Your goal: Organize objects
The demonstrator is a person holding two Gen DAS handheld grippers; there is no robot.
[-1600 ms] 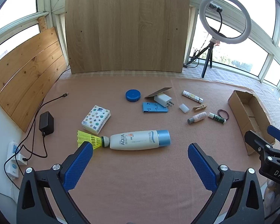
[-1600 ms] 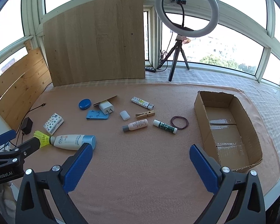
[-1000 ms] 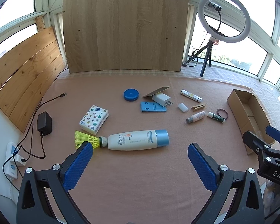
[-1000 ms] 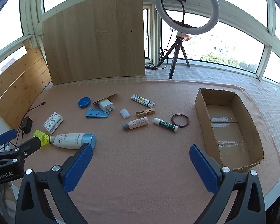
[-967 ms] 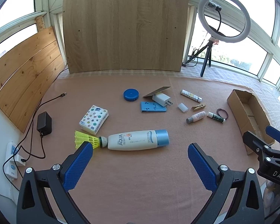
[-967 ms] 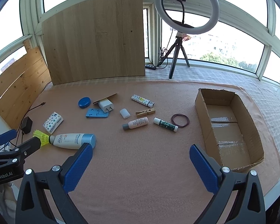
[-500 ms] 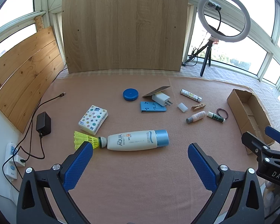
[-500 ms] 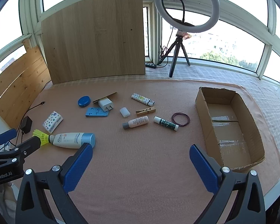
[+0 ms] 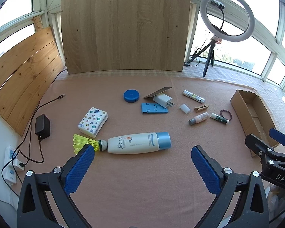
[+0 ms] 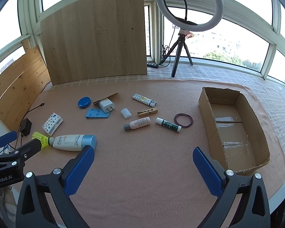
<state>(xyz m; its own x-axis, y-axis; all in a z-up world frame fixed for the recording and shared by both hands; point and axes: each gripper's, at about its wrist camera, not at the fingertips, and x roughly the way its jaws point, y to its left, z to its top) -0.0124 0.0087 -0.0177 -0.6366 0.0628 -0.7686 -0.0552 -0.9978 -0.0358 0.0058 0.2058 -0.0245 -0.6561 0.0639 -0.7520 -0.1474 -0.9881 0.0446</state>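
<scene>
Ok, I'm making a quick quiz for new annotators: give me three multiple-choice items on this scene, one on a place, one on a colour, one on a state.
1. What touches the base of the sunscreen bottle?
A. clothespin
B. shuttlecock
C. hair tie

2. What colour is the bottle's cap?
A. blue
B. red
C. black

3. What state is the cardboard box in?
A. taped shut
B. open and full
C. open and empty

Answers:
1 B: the yellow shuttlecock has its cork against the bottle's base.
2 A: the cap is light blue.
3 C: the right wrist view shows only the box's bare floor.
</scene>
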